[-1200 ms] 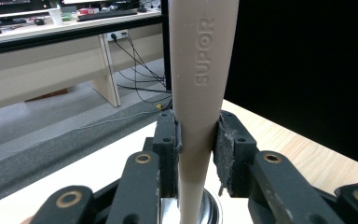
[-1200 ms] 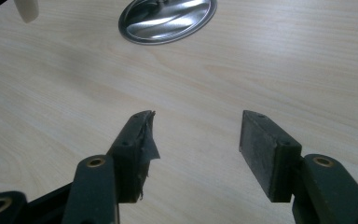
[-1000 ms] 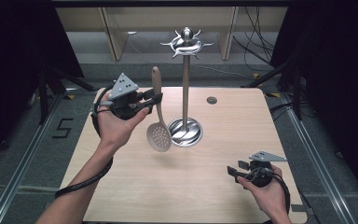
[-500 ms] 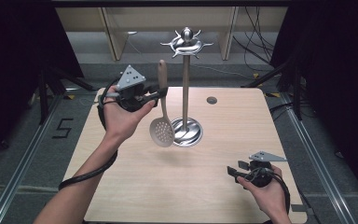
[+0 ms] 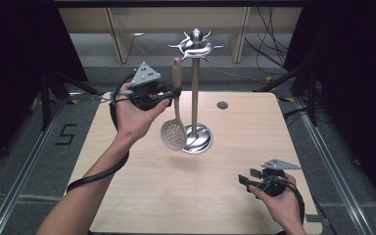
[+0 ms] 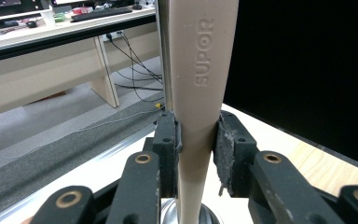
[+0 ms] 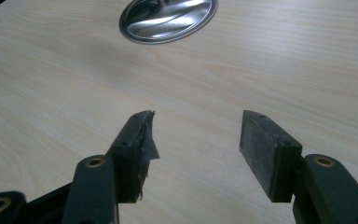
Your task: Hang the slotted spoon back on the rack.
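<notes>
Spreading across most of the high view, the pale wooden table (image 5: 142,196) carries a metal utensil stand (image 5: 195,93) on its far half, and its grain also shows in the right gripper view (image 7: 270,60). That stand rises upright from a round shiny base (image 5: 198,138) to a crown of curved hooks (image 5: 194,47); the same base appears as a polished disc at the top of the right gripper view (image 7: 168,18). A small dark disc (image 5: 222,105) lies on the table to the right of the pole, apart from it.

Raised above the table's left side, the person's left hand (image 5: 134,115) holds the left gripper (image 5: 169,94), whose jaws are clamped on the beige handle of a slotted spoon (image 5: 175,110). From the left gripper view the handle (image 6: 200,88) stands upright between the two pads, pinched from both sides, with the raised lettering "SUPOR" on it. The spoon hangs nearly vertical just left of the pole, its perforated head (image 5: 173,135) low near the base; whether it touches the base cannot be told.

Near the table's front right corner, the right hand (image 5: 284,205) holds the right gripper (image 5: 247,177) low over the wood. Its jaws (image 7: 193,149) stand spread apart with nothing between them, and the left pad's lining is frayed and peeling.
</notes>
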A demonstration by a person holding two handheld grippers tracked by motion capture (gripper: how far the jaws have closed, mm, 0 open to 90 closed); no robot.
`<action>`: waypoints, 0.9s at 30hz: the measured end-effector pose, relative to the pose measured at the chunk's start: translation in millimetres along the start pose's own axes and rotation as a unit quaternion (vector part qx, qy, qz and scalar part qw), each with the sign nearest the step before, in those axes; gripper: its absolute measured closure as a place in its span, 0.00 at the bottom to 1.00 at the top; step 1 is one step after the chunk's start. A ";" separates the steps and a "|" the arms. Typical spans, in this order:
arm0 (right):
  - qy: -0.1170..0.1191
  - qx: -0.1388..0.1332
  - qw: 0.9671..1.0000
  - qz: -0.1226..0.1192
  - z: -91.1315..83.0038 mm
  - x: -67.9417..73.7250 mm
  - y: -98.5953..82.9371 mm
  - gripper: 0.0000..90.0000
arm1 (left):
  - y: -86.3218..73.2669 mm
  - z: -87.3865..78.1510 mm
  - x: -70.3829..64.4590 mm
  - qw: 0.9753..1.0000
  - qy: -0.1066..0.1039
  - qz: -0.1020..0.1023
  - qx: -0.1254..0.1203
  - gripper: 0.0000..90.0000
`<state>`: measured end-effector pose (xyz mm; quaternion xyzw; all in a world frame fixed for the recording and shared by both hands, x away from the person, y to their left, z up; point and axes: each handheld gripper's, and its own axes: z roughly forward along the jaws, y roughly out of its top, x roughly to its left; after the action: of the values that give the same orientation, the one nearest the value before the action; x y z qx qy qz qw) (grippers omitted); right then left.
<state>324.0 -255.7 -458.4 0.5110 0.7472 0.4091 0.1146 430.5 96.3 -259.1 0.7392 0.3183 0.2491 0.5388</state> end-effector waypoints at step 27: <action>-0.003 0.005 1.000 0.001 -0.7 0.5 0.1 0.49 | 0.8 20.9 5.9 1.000 -0.001 -0.017 0.021 0.79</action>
<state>323.4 -255.6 -457.8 0.5136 0.7484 0.4039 0.1139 449.5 87.2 -264.4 0.7450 0.3355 0.2325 0.5277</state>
